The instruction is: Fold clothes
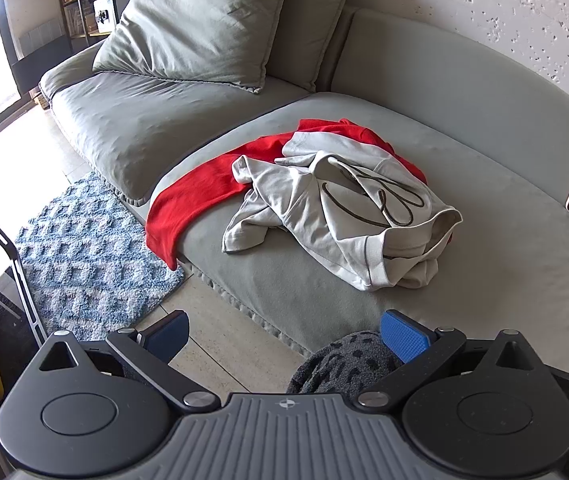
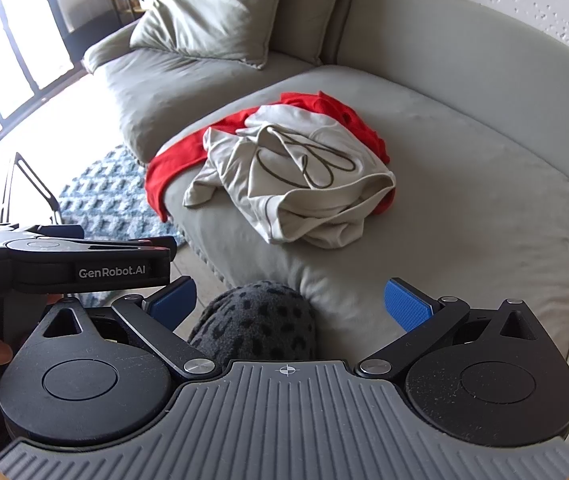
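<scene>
1. Both claws hang back from the sofa seat (image 1: 484, 216) with nothing in them — the left gripper (image 1: 284, 334) has its blue pads spread wide, and the right gripper (image 2: 290, 300) is spread just as wide.
2. The pale shirt (image 1: 348, 216) lies crumpled near the seat's front edge, on top of the red garment (image 1: 192, 196).
3. Neither piece is folded, so I judge the reach-in stage — the next move calls for pinching the shirt's hem or shoulders and spreading it flat.
4. The red garment's long axis runs from the seat's middle out over its front-left edge, one end hanging toward the rug (image 1: 84, 256); the shirt's heading I cannot tell.
</scene>
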Available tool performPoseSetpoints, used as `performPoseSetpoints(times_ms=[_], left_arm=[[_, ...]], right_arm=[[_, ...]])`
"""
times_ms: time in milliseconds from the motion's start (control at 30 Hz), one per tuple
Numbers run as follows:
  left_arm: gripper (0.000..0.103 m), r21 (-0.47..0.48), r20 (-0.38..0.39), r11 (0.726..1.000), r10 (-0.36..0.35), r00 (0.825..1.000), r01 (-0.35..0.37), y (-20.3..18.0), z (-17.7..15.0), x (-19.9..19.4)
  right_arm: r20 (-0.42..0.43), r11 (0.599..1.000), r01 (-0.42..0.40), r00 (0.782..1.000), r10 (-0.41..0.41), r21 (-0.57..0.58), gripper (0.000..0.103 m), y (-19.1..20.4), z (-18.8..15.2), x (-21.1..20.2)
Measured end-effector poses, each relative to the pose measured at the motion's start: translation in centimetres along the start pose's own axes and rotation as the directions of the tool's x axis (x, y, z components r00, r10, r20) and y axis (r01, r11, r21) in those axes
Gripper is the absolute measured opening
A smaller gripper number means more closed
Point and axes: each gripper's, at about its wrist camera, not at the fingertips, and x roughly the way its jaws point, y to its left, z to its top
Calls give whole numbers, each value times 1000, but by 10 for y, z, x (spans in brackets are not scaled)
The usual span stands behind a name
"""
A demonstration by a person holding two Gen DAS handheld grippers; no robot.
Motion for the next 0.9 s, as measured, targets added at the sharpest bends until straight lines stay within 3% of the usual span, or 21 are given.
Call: performPoseSetpoints(times_ms=[400,567,633,700,767,900], left_arm=[[102,3,-33,1000,11,999,-11,-2,0,24],[99,-17,16,1000,15,1000,-15,5,2,46],[95,-8,40,1000,-9,999,9,5,6,55],[87,4,44,998,-64,997,63,3,13,66],[85,15,30,989,-144,989,144,0,17,77],[88,-32,-10,972,-233,972,233,-8,17,100]], right_arm=[[-20,1000,1,1000,-1,18,103,-9,1,17],[71,998,15,997,-20,68,103,-36,9,43],[97,994,31,994,-41,104,97,-52,13,63],[62,988,50,996,-59,145,76,-67,22,87],[29,982,28,999,-34,187,68,-84,30,109],[27,938,-56,998,49,343,67,-123,46,144]])
